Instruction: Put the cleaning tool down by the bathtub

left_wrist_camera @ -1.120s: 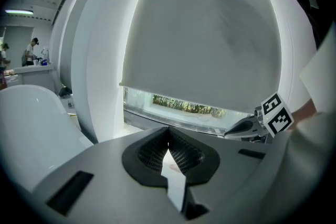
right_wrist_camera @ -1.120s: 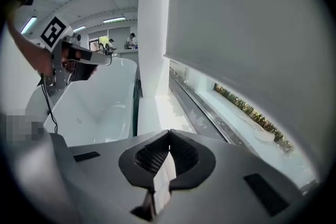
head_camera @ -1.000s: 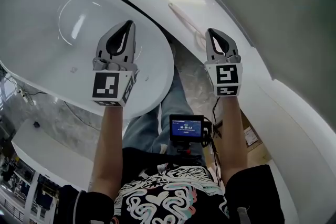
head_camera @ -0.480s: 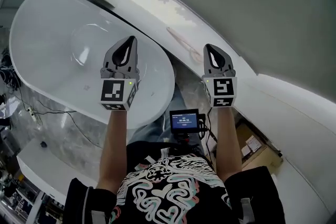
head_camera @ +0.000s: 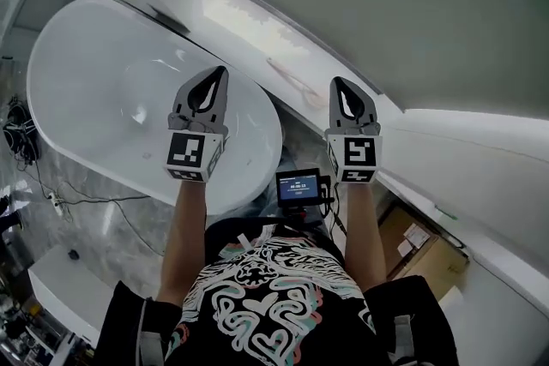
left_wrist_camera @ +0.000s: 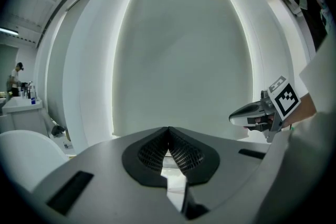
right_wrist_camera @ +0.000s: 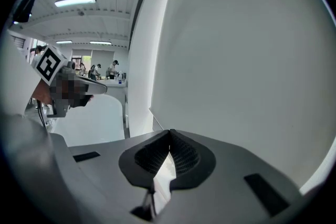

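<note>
The white bathtub (head_camera: 103, 99) fills the left of the head view. A thin, pale long-handled cleaning tool (head_camera: 293, 83) lies on the white ledge between the tub and the wall, ahead of and between my grippers. My left gripper (head_camera: 222, 70) hovers over the tub's near rim, jaws shut and empty. To the right of the tool's near end, my right gripper (head_camera: 336, 81) is also shut with nothing in it. The left gripper view shows shut jaws (left_wrist_camera: 168, 128) and the right gripper (left_wrist_camera: 254, 113). In the right gripper view, shut jaws (right_wrist_camera: 170, 131) face the wall beside the tub (right_wrist_camera: 100, 118).
A grey-white wall (head_camera: 386, 13) rises on the right. A small screen (head_camera: 298, 186) hangs at the person's chest. A cardboard box (head_camera: 420, 240) sits low right and cables (head_camera: 17, 137) lie on the floor left of the tub. Distant people stand at a counter (right_wrist_camera: 100, 73).
The head view has tilted so that more of the tub and wall shows. Both grippers stay shut and empty, side by side, a little farther back from the tool.
</note>
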Demonstrator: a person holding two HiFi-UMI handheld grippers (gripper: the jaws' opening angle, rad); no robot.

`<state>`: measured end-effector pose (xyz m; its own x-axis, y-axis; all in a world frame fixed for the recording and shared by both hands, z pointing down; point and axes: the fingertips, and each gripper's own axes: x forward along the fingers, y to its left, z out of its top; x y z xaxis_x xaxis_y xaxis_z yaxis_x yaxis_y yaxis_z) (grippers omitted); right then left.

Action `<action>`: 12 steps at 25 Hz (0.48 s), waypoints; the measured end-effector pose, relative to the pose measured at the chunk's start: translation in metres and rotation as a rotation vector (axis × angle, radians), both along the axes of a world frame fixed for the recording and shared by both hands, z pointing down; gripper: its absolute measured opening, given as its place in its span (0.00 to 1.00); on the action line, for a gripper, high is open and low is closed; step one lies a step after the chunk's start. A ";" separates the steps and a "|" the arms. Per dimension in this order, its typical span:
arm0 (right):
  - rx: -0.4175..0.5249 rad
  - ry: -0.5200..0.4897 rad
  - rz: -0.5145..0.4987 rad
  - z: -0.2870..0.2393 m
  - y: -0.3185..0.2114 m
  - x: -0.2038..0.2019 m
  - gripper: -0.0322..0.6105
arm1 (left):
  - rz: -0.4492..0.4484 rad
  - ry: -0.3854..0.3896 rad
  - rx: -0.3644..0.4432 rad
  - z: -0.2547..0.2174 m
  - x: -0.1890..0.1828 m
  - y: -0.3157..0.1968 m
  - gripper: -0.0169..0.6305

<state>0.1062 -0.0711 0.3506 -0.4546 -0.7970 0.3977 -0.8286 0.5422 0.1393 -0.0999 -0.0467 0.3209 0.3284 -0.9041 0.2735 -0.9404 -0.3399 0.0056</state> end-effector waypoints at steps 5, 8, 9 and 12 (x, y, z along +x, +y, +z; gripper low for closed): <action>0.047 -0.040 0.031 -0.037 0.023 0.011 0.09 | 0.006 -0.013 0.064 -0.037 0.007 0.010 0.05; 0.084 -0.070 0.053 -0.062 0.034 0.013 0.09 | 0.000 -0.014 0.101 -0.061 0.005 0.016 0.05; 0.095 -0.079 0.060 -0.070 0.038 0.013 0.09 | -0.006 -0.013 0.108 -0.067 0.005 0.019 0.05; 0.144 -0.103 0.078 -0.095 0.052 0.014 0.09 | -0.017 -0.020 0.136 -0.084 0.005 0.031 0.05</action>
